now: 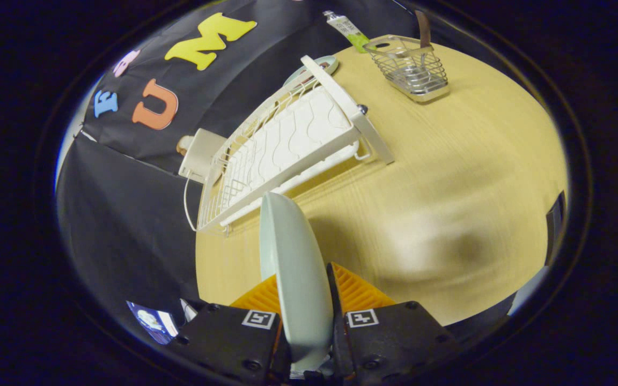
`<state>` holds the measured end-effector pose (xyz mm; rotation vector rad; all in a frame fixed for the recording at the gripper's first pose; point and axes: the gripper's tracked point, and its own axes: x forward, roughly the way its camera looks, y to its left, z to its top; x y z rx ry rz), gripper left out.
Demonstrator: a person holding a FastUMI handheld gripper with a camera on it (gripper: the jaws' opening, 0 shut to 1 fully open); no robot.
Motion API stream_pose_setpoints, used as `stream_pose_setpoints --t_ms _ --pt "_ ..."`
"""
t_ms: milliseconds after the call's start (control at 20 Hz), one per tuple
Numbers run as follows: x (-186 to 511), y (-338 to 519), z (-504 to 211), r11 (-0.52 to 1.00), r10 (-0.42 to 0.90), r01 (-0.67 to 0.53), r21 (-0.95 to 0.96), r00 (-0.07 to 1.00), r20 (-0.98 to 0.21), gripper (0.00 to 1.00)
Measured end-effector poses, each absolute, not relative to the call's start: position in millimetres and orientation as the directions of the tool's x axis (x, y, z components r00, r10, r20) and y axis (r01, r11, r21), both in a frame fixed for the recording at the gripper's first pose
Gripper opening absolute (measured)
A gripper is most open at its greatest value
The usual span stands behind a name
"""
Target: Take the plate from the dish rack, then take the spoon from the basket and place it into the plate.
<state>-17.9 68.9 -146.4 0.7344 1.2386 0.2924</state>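
My gripper (302,289) is shut on a pale green plate (293,262), which stands on edge between the two fingers and rises just past their tips. The plate hangs above the wooden table (448,177), close to the near end of the white dish rack (282,150). Another pale plate (314,68) stands at the rack's far end. Beyond the rack sits a wire basket (412,67) with a brown handle (423,29) sticking up from it; I cannot tell whether that is the spoon.
A white box (200,153) with a cord sits behind the rack by the booth wall. A green-and-white tube (347,26) lies past the basket. The table stretches wide to the right of the rack.
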Motion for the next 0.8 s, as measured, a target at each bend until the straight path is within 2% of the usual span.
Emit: stream_pose_setpoints --t_ms 200,300,350,400,500,800 --pt "-12.6 74.8 -159.8 0.723 0.606 0.176 0.668 0.304 -0.735 0.35" --pt "-8.0 64.7 -157.5 0.765 0.563 0.146 0.628 0.324 -0.76 0.37" --pt "-3.1 56.1 -153.3 0.789 0.535 0.127 0.601 0.341 -0.773 0.43" --pt "0.3 51.2 -152.0 0.808 0.51 0.112 0.578 0.357 -0.782 0.54" --pt "5.0 40.0 -148.1 0.832 0.473 0.094 0.546 0.393 -0.788 0.62" --pt "5.9 13.3 -127.6 0.882 0.405 -0.004 0.472 0.516 -0.754 0.7"
